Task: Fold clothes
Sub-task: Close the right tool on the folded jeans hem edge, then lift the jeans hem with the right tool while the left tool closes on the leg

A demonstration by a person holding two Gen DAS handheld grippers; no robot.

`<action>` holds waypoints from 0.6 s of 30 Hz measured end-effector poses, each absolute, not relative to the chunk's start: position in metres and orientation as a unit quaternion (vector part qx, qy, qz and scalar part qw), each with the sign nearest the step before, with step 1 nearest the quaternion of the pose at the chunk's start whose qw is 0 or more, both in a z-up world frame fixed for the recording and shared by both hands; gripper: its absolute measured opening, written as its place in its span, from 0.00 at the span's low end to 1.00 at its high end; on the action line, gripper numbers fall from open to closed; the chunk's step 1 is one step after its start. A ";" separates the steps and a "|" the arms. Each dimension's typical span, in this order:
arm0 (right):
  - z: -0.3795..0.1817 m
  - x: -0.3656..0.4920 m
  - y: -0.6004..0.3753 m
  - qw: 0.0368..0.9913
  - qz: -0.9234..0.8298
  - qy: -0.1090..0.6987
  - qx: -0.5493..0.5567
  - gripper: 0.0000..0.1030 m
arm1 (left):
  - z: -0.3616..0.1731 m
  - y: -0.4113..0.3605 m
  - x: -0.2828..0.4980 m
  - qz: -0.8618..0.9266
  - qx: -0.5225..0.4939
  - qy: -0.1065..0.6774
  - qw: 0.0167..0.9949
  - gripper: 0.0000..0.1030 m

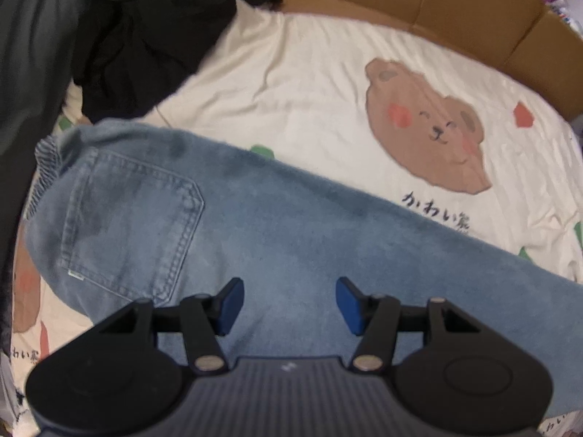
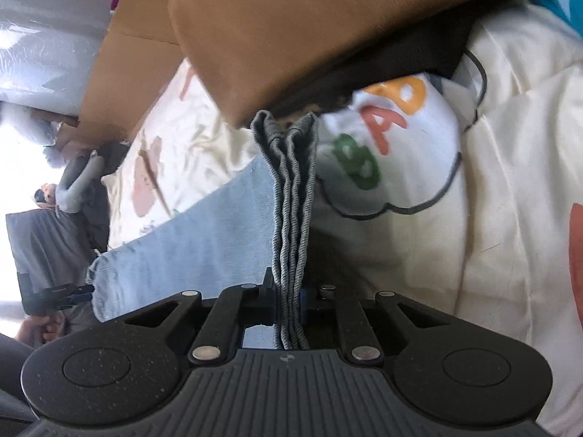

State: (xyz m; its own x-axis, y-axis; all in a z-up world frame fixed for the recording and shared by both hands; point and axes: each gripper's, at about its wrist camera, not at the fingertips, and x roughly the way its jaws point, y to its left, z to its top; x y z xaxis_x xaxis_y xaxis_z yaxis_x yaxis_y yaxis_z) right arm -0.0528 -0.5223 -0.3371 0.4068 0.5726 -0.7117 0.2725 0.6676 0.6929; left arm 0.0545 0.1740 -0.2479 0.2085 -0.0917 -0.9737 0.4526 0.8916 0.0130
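- Left wrist view: the left gripper point(image 1: 289, 304) points steeply down over the jeans point(image 1: 277, 240), its blue pads point(image 1: 230, 306) spread apart with nothing between them and clear of the cloth.
- The jeans lie flat across a cream bedsheet point(image 1: 309, 83) printed with a brown bear point(image 1: 424, 125). The back pocket point(image 1: 135, 225) and waistband sit at the left, and the leg runs off to the near right.
- A heap of dark clothes point(image 1: 145, 47) lies far left, and cardboard point(image 1: 455, 3) borders the far edge.
- Right wrist view: the right gripper point(image 2: 288, 302) tilts down at a slant, its pads pressed together on a bunched, layered denim edge point(image 2: 291, 196) that rises away from the jaws.
- At the left, the far end of the jeans point(image 2: 175, 255) meets the other gripper point(image 2: 78, 296), held in a person's hand point(image 2: 40, 327).
- A white garment with coloured letters point(image 2: 393, 138) lies beyond on the right, with cardboard above.
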 end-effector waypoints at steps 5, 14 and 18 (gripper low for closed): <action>-0.291 -0.047 -0.510 0.746 0.113 0.529 0.389 0.09 | -0.229 0.175 0.046 -0.191 0.141 0.592 0.771 0.57; -0.205 -0.025 -0.475 0.746 0.111 0.551 0.357 0.09 | -0.216 0.187 0.032 -0.198 0.133 0.587 0.774 0.57; -0.167 -0.015 -0.464 0.751 0.111 0.554 0.342 0.09 | -0.207 0.197 0.028 -0.193 0.134 0.583 0.778 0.57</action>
